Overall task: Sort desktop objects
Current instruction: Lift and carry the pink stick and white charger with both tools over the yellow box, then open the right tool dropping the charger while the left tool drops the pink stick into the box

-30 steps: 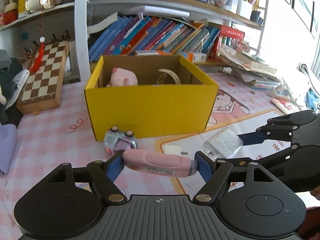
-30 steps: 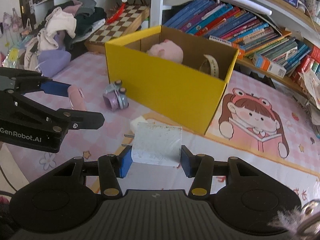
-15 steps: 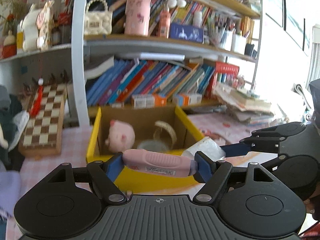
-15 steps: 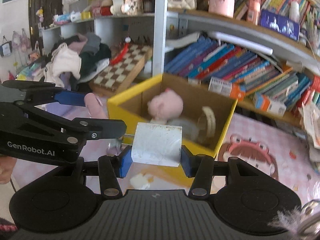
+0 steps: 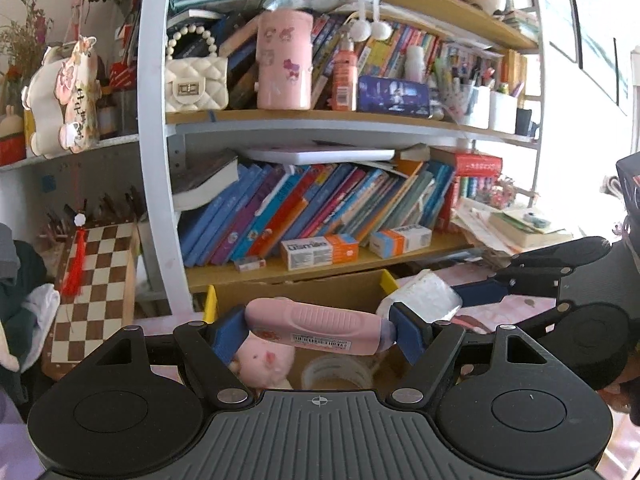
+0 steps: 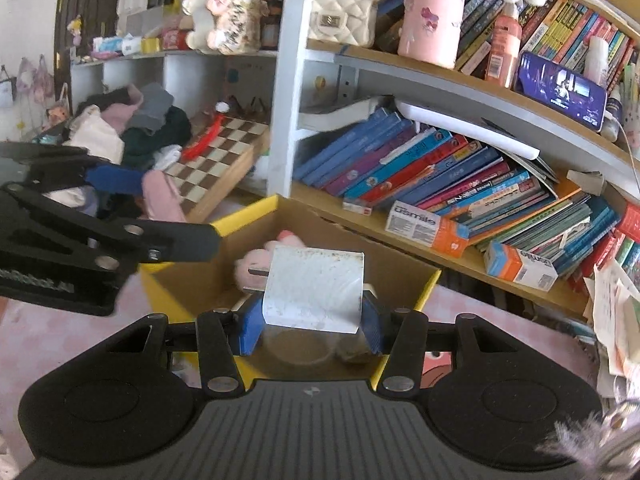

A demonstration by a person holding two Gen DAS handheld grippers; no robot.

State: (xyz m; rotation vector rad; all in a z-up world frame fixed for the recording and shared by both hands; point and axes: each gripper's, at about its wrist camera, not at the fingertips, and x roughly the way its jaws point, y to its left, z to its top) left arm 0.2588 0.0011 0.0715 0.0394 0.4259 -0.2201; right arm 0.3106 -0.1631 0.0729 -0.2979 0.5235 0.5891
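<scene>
My left gripper point(image 5: 316, 330) is shut on a pink tube-shaped case point(image 5: 316, 325), held crosswise above the open yellow cardboard box point(image 5: 211, 303). My right gripper point(image 6: 310, 322) is shut on a white plug adapter point(image 6: 314, 290), also above the box point(image 6: 248, 218). The adapter also shows in the left wrist view point(image 5: 420, 295), held by the right gripper point(image 5: 460, 298). The pink case point(image 6: 160, 198) shows in the right wrist view, held by the left gripper point(image 6: 132, 184). Inside the box lie a pink plush pig point(image 5: 262, 360) and a roll of tape point(image 5: 334, 372).
A bookshelf with leaning books point(image 5: 320, 208) stands right behind the box. A chessboard point(image 5: 96, 284) leans at the left beside a pile of clothes point(image 6: 128, 128). Stacked papers point(image 5: 516, 224) lie at the right. The desk has a pink checked cover point(image 6: 492, 336).
Both grippers rose from the desk with their objects and moved forward over the box. The small toy car and white piece on the desk have dropped out of view.
</scene>
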